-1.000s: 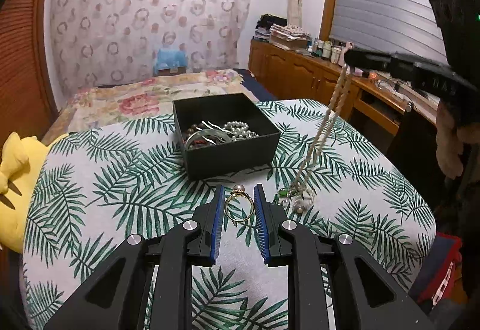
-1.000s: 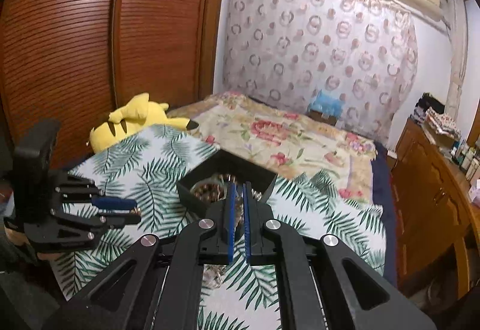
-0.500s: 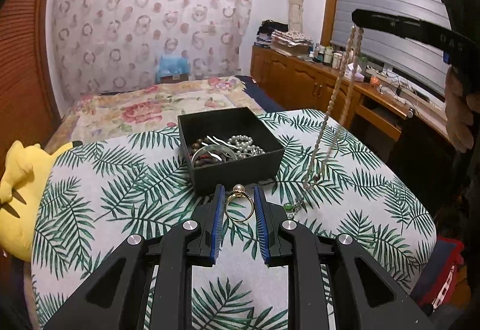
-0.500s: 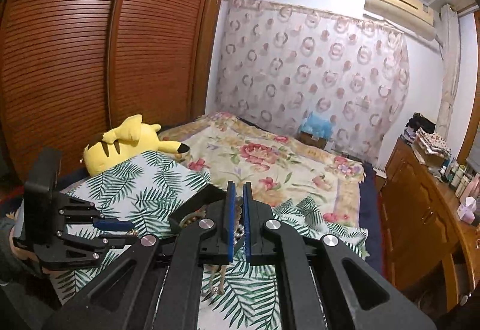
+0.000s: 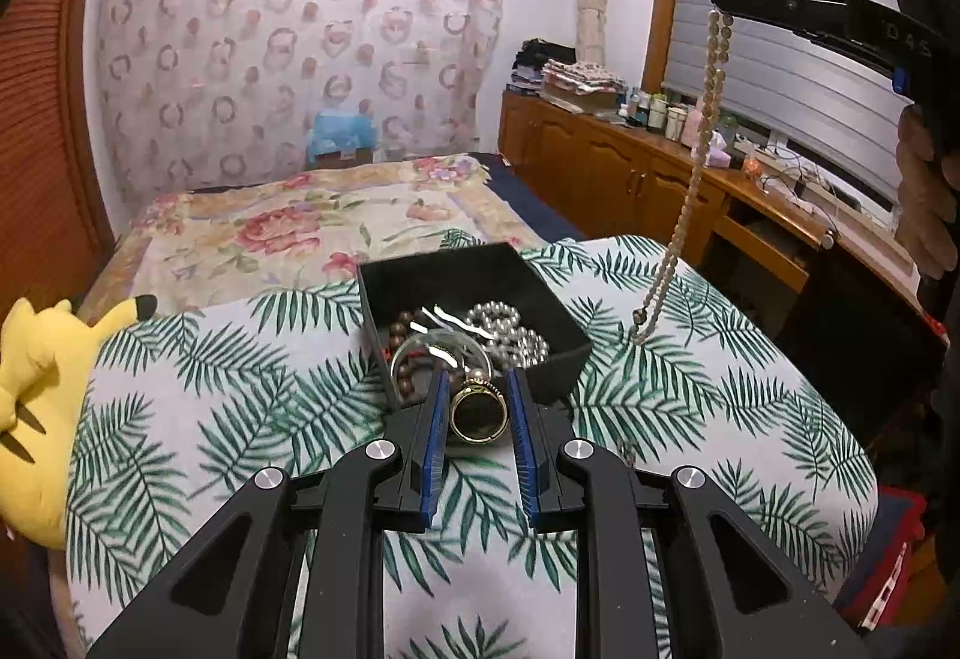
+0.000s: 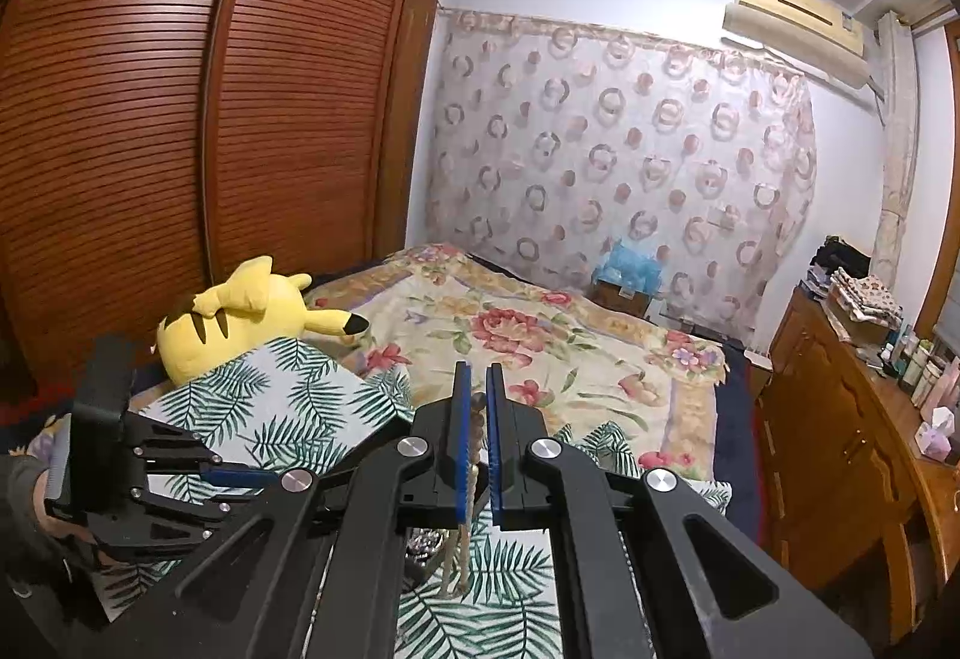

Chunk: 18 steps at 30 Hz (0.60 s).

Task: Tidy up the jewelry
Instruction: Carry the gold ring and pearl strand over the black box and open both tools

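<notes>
- Left gripper [image 5: 478,413] jaws clamp a gold ring [image 5: 478,412]; right gripper [image 6: 478,443] jaws pinch a hanging bead necklace [image 5: 690,179].
- Next: probably lower both into the black box [image 5: 558,353].

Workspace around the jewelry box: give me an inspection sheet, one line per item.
Surface: palm-leaf cloth over a rounded top, at the foot of a floral bed.
Job's things: open black box holding brown beads, pearls and a bangle; gold ring; bead necklace hanging clear of the cloth.
Clutter: yellow plush toy at the cloth's left edge.
Grippers: left gripper jaws shut on the ring, in front of the box; right gripper jaws shut on the necklace, held high.
Cables: wires on the wooden counter, away from the work.
Surroundings: patterned curtain, slatted wardrobe, air conditioner.
</notes>
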Available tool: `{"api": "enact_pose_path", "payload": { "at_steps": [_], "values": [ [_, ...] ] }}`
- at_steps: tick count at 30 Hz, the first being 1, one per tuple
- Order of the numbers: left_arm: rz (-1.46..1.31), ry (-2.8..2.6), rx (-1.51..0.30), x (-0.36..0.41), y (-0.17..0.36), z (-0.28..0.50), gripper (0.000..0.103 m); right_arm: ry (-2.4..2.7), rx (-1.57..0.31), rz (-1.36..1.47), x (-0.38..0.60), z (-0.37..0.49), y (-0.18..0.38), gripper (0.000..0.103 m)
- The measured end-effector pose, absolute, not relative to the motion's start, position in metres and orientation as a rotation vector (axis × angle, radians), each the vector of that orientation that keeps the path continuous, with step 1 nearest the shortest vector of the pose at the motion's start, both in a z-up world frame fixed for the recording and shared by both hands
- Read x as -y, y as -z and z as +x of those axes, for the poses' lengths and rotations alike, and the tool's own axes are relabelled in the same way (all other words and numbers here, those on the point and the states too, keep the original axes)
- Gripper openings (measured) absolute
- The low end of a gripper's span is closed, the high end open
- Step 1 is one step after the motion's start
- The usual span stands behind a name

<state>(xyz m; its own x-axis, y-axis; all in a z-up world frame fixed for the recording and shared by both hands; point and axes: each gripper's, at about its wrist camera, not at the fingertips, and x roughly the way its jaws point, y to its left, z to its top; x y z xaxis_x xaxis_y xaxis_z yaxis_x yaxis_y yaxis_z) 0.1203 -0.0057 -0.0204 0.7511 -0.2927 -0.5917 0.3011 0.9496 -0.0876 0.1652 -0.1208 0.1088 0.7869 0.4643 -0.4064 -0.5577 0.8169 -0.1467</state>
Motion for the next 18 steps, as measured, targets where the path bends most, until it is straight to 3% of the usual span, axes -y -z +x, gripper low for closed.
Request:
{"api": "enact_pose_path", "payload": {
  "at_steps": [18],
  "values": [
    [0.01, 0.331, -0.705, 0.006, 0.016, 0.201, 0.019, -0.656, -0.418, -0.247, 0.091, 0.24, -0.116, 0.006]
  ]
}}
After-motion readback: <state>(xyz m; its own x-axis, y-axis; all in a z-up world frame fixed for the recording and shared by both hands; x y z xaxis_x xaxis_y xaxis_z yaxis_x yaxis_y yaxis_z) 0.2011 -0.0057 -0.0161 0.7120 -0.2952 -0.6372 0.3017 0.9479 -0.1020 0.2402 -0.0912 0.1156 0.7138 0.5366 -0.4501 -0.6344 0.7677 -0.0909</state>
